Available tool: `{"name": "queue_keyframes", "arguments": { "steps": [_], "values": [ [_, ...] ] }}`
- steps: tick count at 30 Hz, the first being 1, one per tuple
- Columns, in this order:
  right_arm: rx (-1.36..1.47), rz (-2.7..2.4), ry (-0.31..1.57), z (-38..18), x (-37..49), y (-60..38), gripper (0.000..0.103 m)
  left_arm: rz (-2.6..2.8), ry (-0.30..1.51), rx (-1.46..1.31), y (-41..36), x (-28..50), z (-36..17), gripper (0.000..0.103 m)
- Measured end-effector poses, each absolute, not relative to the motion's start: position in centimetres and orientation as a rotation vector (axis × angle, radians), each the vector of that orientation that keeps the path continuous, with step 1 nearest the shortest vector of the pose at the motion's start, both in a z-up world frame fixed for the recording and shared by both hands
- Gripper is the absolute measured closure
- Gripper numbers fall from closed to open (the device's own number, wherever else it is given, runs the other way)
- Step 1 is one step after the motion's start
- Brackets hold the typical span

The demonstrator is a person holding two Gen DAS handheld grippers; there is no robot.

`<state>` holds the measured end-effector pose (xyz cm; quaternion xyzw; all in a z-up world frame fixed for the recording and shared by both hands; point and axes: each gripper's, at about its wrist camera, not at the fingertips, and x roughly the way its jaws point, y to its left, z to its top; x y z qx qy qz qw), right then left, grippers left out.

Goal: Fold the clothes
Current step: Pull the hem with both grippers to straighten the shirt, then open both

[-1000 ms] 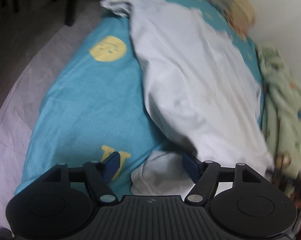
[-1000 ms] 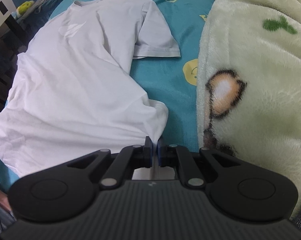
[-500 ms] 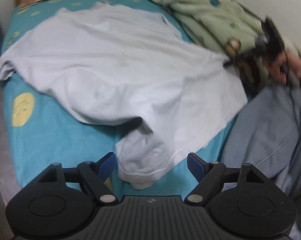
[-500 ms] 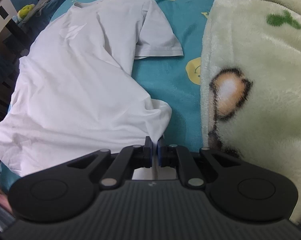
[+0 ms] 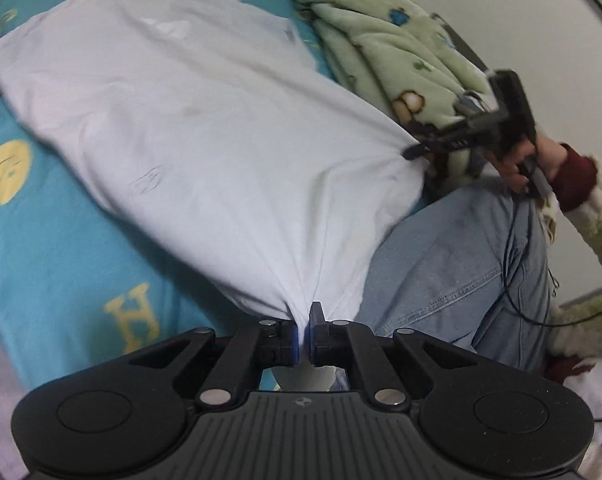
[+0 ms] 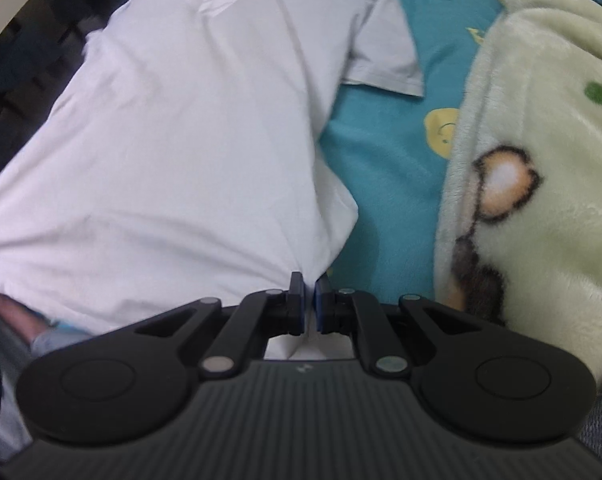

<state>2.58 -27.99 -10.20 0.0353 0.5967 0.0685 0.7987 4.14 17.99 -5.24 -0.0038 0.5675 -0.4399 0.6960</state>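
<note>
A white T-shirt (image 5: 205,128) lies spread on a teal bed sheet (image 5: 57,248), collar at the far end. My left gripper (image 5: 303,338) is shut on one bottom hem corner, the cloth bunched between its pads. My right gripper (image 6: 309,312) is shut on the other bottom hem corner; it also shows in the left wrist view (image 5: 417,150) at the right, pulling the hem taut. The T-shirt (image 6: 173,152) fills the left of the right wrist view, one short sleeve (image 6: 385,60) lying flat.
A pale green fleece blanket (image 6: 541,168) with cartoon prints lies bunched along the right of the bed (image 5: 381,40). The person's jeans-clad leg (image 5: 461,264) is at the bed's near edge. A cable (image 5: 513,280) hangs from the right hand. Dark furniture (image 6: 29,60) stands beyond the bed's left side.
My left gripper, open half a second ago, has closed on the bunched hem corner. The hem between both grippers is now stretched. The right gripper stayed shut on its corner.
</note>
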Motion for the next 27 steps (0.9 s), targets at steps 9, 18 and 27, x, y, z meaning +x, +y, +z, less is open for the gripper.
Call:
{"name": "queue_keyframes", "arguments": {
  "steps": [9, 18, 27],
  "values": [
    [-0.024, 0.175, 1.361, -13.1, 1.5, -24.5, 0.094, -0.627, 1.488, 0.094, 18.3, 5.3, -10.2, 0.091],
    [0.211, 0.173, 1.132, -8.4, -0.4, -28.7, 0.080, -0.544, 1.123, 0.166, 16.5, 3.8, -3.2, 0.029],
    [0.342, 0.043, 0.880, -8.2, 4.5, -32.5, 0.052, -0.469, 0.842, -0.013, 7.3, 6.4, -2.0, 0.022]
  ]
}}
